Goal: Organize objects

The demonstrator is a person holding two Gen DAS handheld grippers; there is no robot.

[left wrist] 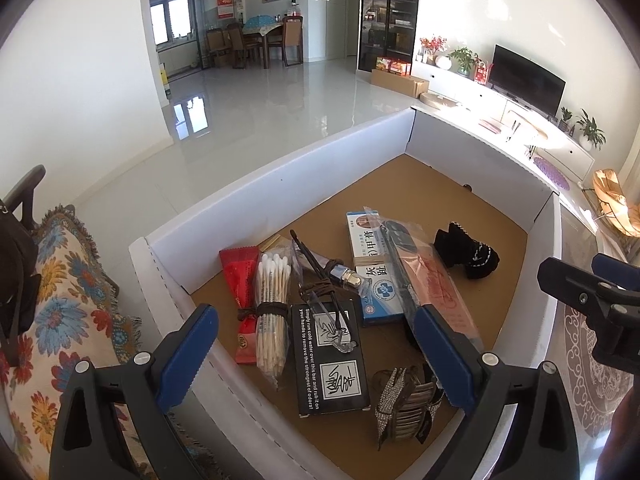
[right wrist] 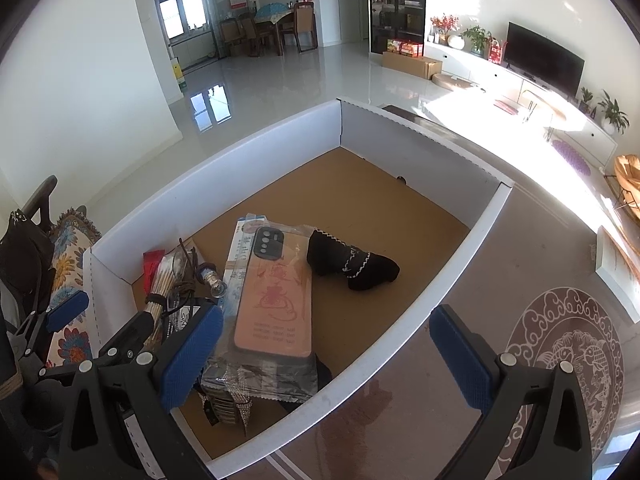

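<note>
A white cardboard box [left wrist: 280, 168] with a brown floor holds several items: a red packet [left wrist: 240, 276], a cotton swab bundle [left wrist: 272, 300], a black boxed bar [left wrist: 328, 364], a blue-white medicine box [left wrist: 372, 264], a bagged pink phone case [right wrist: 276, 304], a black sock [right wrist: 352, 264] and a rhinestone hair clip [left wrist: 404, 404]. My left gripper [left wrist: 316, 356] is open and empty above the box's near side. My right gripper [right wrist: 326, 354] is open and empty over the box's near right wall; it also shows in the left wrist view [left wrist: 592, 280].
The box [right wrist: 460, 248] sits on a dark glass table [right wrist: 400, 420] with a round white fish ornament [right wrist: 568, 360]. A floral cloth [left wrist: 60, 300] lies at the left. A TV cabinet [left wrist: 520, 112] and dining set [left wrist: 260, 40] stand far behind.
</note>
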